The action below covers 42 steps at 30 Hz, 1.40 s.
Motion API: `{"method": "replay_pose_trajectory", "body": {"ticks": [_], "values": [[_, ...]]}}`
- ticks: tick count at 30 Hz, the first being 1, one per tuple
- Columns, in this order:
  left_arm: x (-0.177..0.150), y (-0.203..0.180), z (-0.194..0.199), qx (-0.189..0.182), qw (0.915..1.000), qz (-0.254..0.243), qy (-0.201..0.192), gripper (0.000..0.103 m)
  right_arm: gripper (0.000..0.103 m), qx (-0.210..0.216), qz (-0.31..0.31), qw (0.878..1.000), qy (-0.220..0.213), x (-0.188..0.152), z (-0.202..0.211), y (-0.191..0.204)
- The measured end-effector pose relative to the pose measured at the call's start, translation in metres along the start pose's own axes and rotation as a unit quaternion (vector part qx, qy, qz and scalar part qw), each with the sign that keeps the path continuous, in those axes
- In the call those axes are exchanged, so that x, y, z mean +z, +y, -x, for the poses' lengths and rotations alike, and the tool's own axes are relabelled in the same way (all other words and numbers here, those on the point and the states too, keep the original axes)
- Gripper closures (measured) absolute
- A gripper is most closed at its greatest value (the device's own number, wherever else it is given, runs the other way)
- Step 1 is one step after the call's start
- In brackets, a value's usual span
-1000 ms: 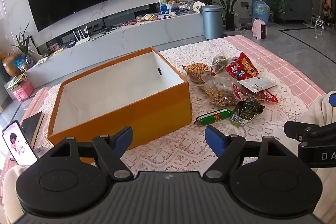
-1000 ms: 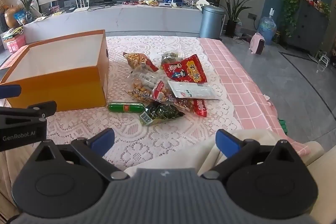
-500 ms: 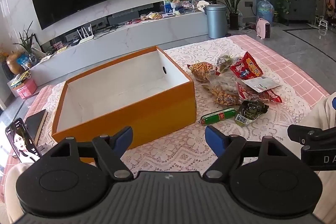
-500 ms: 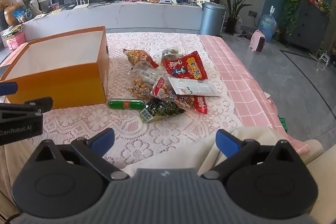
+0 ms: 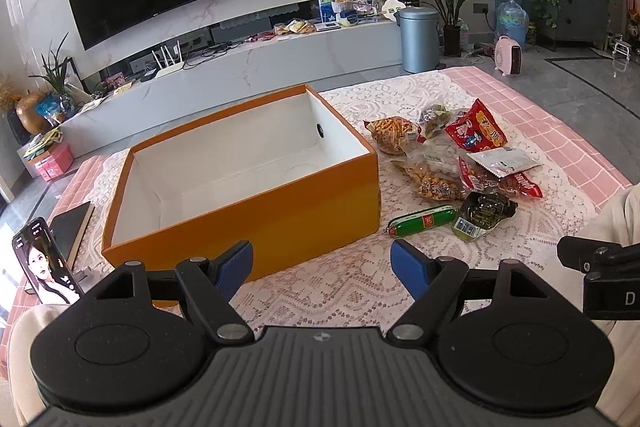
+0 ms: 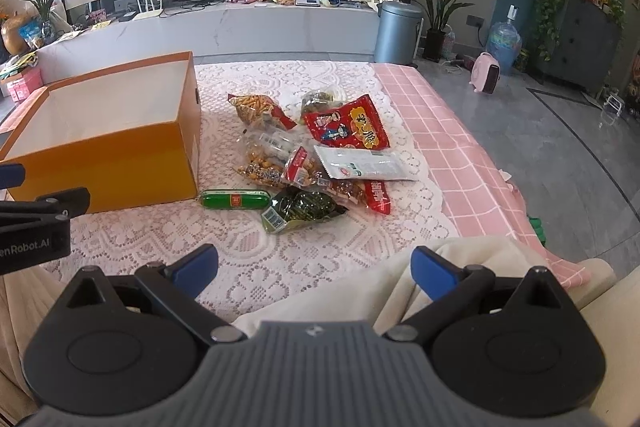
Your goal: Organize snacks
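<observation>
An empty orange box (image 5: pixel 248 203) is seen at centre left of the left wrist view, standing on the lace-covered table (image 5: pixel 344 287). The snacks are heaped just beside it, at centre right of that view and in the middle of the right wrist view. Nearest the cameras lie a green sausage stick (image 6: pixel 234 200) and a dark green seaweed pack (image 6: pixel 301 209), touching the pile behind them: a red chip bag (image 6: pixel 347 125), a white sachet (image 6: pixel 365 165) and clear bags of nuts (image 6: pixel 267 163).

All are judged to be light. The foil and film bags are expected to be slippery, crinkly and easily crushed, so a crimped end seal or corner is best pinched. The sausage stick is likely firm and may roll; it is best taken across its middle.

The left gripper (image 5: pixel 322 267) and the right gripper (image 6: pixel 315 269) are both held low in their frames, fingers spread wide, nothing between them.
</observation>
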<state>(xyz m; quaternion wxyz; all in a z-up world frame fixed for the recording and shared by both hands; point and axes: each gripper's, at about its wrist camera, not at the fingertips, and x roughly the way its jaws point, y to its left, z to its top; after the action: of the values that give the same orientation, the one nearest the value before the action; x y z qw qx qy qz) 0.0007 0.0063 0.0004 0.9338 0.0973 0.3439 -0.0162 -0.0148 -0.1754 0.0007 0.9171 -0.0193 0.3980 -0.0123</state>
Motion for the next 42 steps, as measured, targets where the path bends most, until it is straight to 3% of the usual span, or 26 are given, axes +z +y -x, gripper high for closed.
{"method": "replay_pose_trajectory", "body": {"ticks": [42], "values": [[-0.0051,0.0019,-0.0062,0.004,0.9999,0.003,0.015,0.011,0.004,-0.002,-0.002,1.000,0.002,-0.0016,-0.0021,-0.0009]]}}
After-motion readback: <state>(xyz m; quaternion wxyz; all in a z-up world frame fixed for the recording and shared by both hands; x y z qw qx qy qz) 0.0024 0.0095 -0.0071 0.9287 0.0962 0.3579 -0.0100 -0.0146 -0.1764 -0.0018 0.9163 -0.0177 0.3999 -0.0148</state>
